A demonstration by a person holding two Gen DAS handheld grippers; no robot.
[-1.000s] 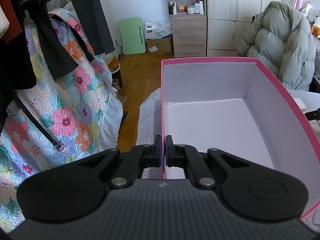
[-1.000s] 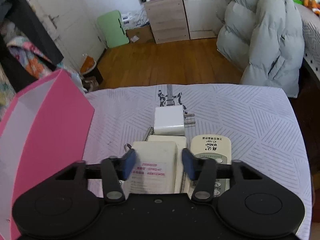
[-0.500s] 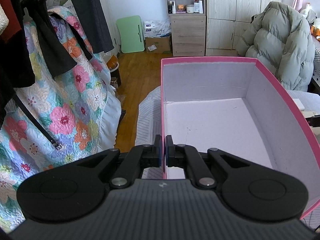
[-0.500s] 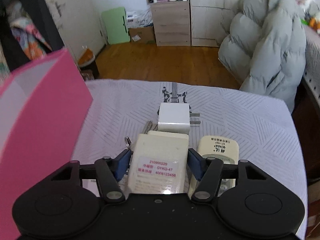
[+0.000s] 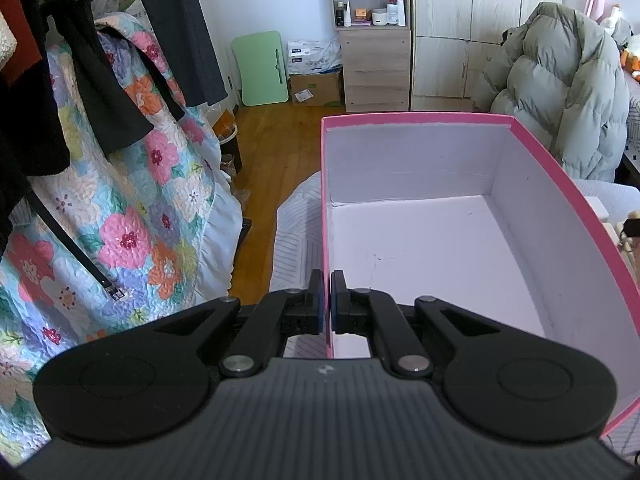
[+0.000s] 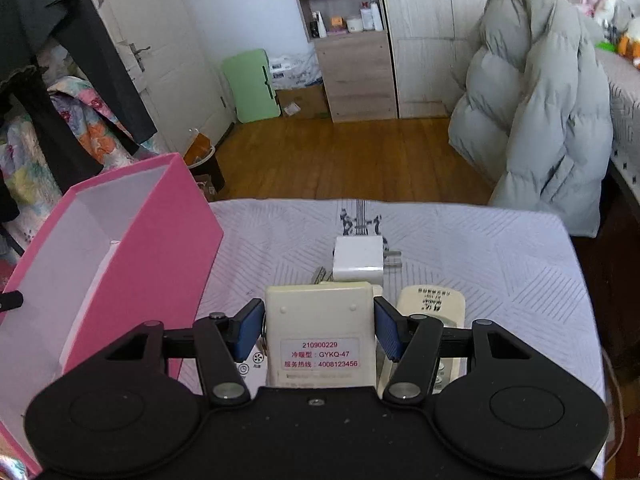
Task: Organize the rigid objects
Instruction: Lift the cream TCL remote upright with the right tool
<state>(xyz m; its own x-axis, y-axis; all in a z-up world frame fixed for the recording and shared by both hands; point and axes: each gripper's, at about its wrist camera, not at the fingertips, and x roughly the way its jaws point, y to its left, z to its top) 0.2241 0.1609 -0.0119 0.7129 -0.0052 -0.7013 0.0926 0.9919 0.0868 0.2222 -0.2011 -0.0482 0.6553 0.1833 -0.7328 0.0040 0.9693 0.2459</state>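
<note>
Two tongs engaged: left tongs (image 5: 325, 307) pinch the pink box (image 5: 560, 184) wall; right tongs (image 6: 320, 330) clamp a cream remote (image 6: 320, 320), charger (image 6: 359, 258) at twelve o'clock.

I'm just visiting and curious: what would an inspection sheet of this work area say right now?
Surface: table under a pale patterned cloth.
Job's things: pink box, nothing visible inside; cream remote; second remote; white charger plug.
Clutter: something metal behind the cream remote, unclear what.
Grippers: left gripper shut on the box wall; right gripper clamps the cream remote's sides.
Cables: nothing seen.
Surroundings: puffy coat, shelf unit, flowered quilt.
</note>
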